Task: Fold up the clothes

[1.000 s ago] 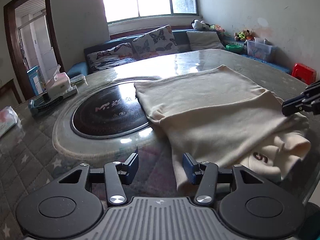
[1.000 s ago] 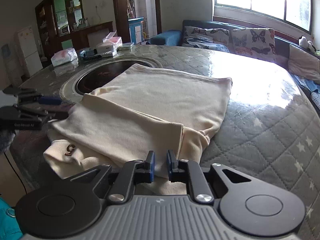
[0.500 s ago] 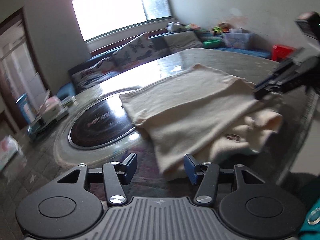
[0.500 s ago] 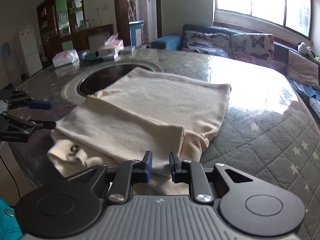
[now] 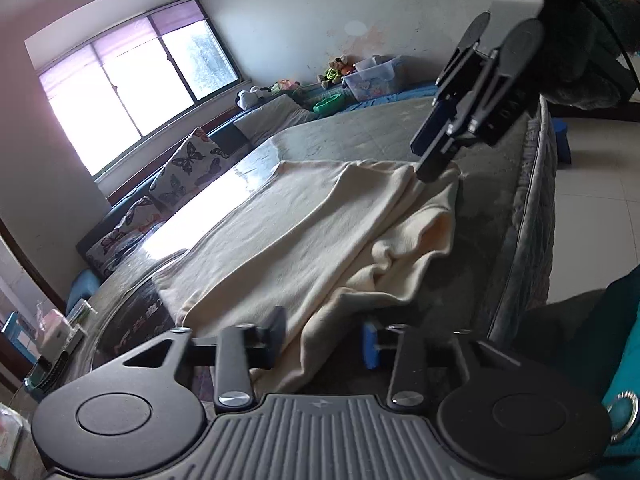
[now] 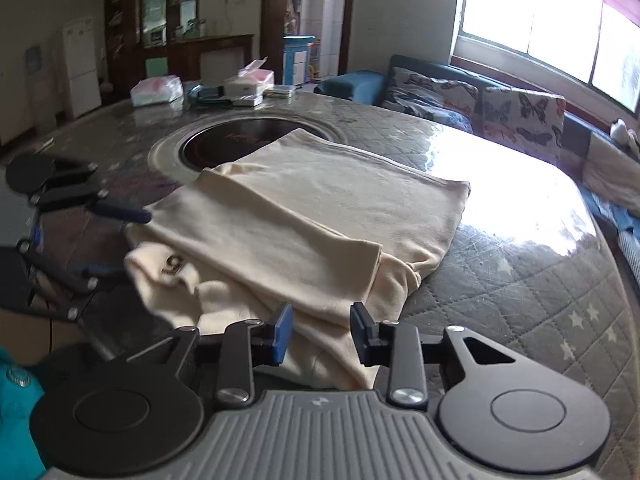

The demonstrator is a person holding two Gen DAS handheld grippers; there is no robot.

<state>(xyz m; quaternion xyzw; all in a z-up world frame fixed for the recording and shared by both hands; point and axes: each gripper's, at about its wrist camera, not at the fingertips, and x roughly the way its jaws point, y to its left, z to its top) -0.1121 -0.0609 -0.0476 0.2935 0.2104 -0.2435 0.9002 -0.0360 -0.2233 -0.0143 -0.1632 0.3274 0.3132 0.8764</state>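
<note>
Where the table [image 6: 520, 280] nears its edge lies the folded cream garment [image 6: 320, 216]. The left claw [image 5: 324, 336], its jaws just closing, stands apart astride the hem; the right claw [image 6: 320, 332], just opening, stands apart over another fold.
</note>
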